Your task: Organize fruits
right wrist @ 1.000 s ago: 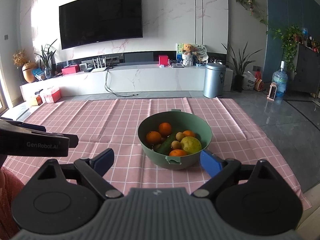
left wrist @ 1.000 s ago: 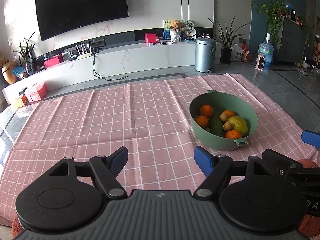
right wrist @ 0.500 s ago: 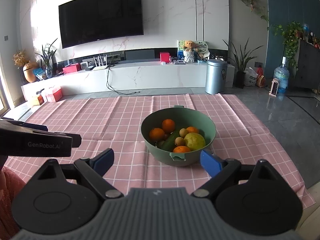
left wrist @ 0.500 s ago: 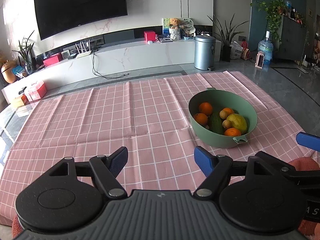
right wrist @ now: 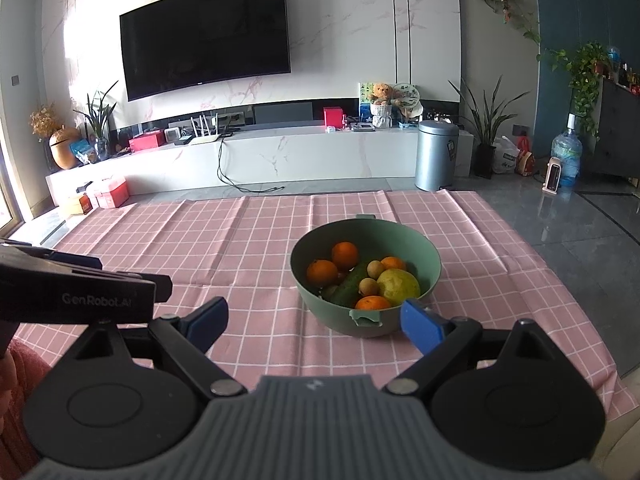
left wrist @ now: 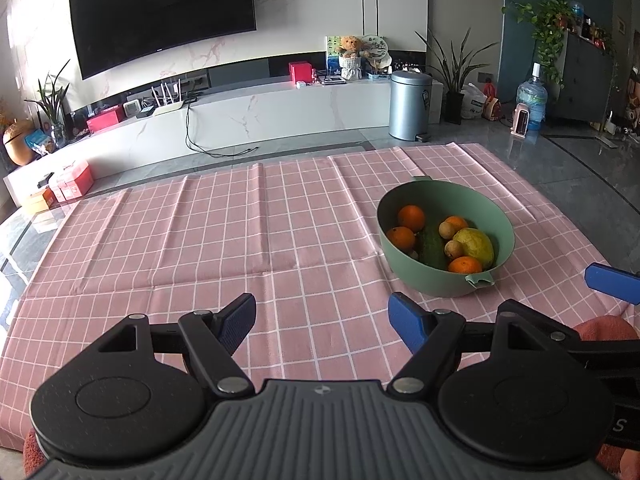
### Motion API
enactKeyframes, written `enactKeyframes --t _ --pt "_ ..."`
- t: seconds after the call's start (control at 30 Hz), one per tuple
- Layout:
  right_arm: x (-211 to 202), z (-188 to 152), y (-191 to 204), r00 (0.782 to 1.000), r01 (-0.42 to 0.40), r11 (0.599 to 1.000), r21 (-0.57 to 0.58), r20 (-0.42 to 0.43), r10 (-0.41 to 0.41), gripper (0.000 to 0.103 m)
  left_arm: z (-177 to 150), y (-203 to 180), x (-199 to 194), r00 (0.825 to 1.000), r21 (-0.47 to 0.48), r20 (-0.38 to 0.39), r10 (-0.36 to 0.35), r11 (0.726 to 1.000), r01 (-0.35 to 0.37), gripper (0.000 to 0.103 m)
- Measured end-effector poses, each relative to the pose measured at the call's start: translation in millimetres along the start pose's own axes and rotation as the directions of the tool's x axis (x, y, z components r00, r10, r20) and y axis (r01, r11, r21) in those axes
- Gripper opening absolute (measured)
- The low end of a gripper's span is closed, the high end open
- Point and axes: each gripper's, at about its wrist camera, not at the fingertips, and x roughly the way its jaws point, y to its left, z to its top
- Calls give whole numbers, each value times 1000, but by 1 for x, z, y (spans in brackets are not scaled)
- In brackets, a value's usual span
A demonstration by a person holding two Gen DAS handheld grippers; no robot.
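A green bowl stands on the pink checked cloth, right of centre. It holds several oranges, a cucumber, a yellow-green fruit and small brown fruits. My left gripper is open and empty, low over the cloth, left of the bowl. My right gripper is open and empty, just in front of the bowl. The right gripper's blue fingertip shows at the left wrist view's right edge.
The left gripper's body juts in at the left of the right wrist view. Beyond the table are a white TV bench, a TV, a metal bin, plants and a water bottle. The table's right edge drops to grey floor.
Both grippers have risen and drawn back slightly; the bowl sits a little lower in the right wrist view. Both stay open.
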Motion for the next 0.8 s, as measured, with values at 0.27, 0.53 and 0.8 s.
enactKeyframes --t 0.27,0.53,0.8 --pt "-2 1 -2 1000 16 1000 -9 7 -16 90 0 0 2 1000 5 -5 2 1000 -2 89" --pt "-1 0 -8 999 32 999 0 1 -32 91 1 0 2 1000 4 -5 1 1000 -1 89" --pt "3 -4 -10 999 32 999 3 -16 -32 92 1 -2 4 1000 7 -5 8 1000 -8 89"
